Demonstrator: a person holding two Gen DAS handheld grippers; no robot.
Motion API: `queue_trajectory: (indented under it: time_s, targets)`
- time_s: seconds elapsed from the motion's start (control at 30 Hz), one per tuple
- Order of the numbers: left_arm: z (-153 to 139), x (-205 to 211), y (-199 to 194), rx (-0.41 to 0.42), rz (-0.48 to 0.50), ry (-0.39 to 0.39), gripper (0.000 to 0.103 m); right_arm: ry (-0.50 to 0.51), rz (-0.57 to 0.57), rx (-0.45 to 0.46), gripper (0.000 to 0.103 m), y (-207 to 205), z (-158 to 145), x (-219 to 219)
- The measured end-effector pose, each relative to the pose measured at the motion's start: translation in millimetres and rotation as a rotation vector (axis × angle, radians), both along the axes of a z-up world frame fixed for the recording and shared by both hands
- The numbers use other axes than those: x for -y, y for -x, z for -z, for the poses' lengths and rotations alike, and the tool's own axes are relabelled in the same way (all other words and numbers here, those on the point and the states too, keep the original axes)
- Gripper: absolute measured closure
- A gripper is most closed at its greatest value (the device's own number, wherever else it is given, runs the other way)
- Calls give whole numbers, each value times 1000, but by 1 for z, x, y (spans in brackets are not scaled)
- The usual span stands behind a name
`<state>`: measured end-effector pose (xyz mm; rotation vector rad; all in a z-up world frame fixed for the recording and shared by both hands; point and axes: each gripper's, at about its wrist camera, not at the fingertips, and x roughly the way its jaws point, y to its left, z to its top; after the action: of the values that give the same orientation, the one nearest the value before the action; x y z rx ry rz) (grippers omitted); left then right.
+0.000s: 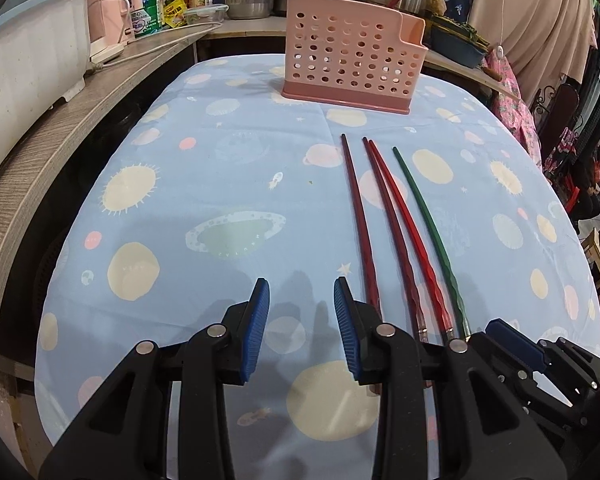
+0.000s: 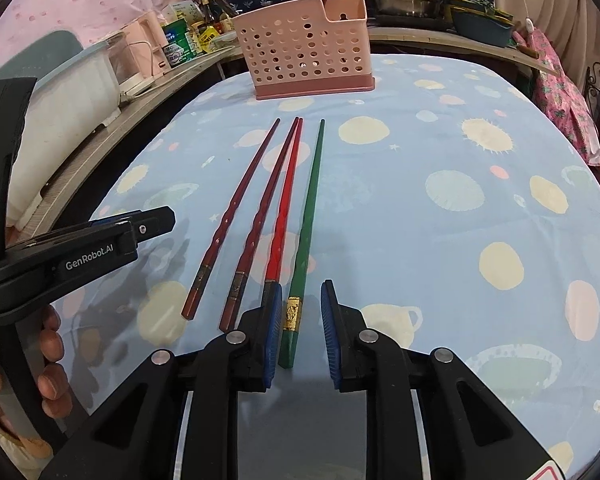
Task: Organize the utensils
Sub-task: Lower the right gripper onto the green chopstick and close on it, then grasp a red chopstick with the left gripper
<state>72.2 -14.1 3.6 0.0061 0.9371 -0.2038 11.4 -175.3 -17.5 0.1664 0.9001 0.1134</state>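
Seen from the left wrist camera, the left gripper (image 1: 301,328) hangs just above a table covered by a light blue tablecloth (image 1: 204,184) printed with planets and suns. Its two blue-padded fingers (image 1: 256,328) are spread apart and grasp nothing. Four chopsticks lie side by side on the cloth to its right, thin tips pointing away toward the far edge: a dark red chopstick (image 1: 358,216), a second dark red chopstick (image 1: 392,232), a bright red chopstick (image 1: 406,224) whose far tip nearly touches the second dark one, and a green chopstick (image 1: 428,232). Beyond their tips, near the far edge of the table, stands a pink perforated utensil holder (image 1: 348,56), upright. The right gripper (image 1: 540,360) shows at the lower right, by the thick ends of the chopsticks.

From the right wrist camera, the right gripper (image 2: 301,332) is released, its fingers (image 2: 332,332) wide apart. The thick end of the green chopstick (image 2: 306,232), with its gold band, lies between them, closer to the left finger; neither pad clearly touches it. That left finger covers the thick end of the bright red chopstick (image 2: 286,200). The two dark red chopsticks (image 2: 236,216) (image 2: 266,208) lie further left. The utensil holder (image 2: 308,52) stands beyond the tips. At the left edge, the left gripper (image 2: 140,226) is seen side-on, held by a hand (image 2: 50,360); its opening cannot be judged from this angle.
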Motion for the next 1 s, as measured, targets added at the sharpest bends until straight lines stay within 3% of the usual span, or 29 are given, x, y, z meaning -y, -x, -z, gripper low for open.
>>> queue_trajectory:
  time_s: [0.53, 0.77, 0.87, 1.0]
  targets:
    - [3, 3, 3, -13, 8, -1, 71, 19, 0, -12, 92, 2, 8, -2]
    - [7, 9, 8, -22, 27, -6, 65, 9, 9, -8, 96, 3, 8, 2]
    - [7, 11, 11, -19, 33, -5, 54, 4, 20, -7, 96, 5, 9, 6]
    - [6, 16, 14, -17, 47, -7, 54, -1, 33, -6, 96, 6, 8, 11]
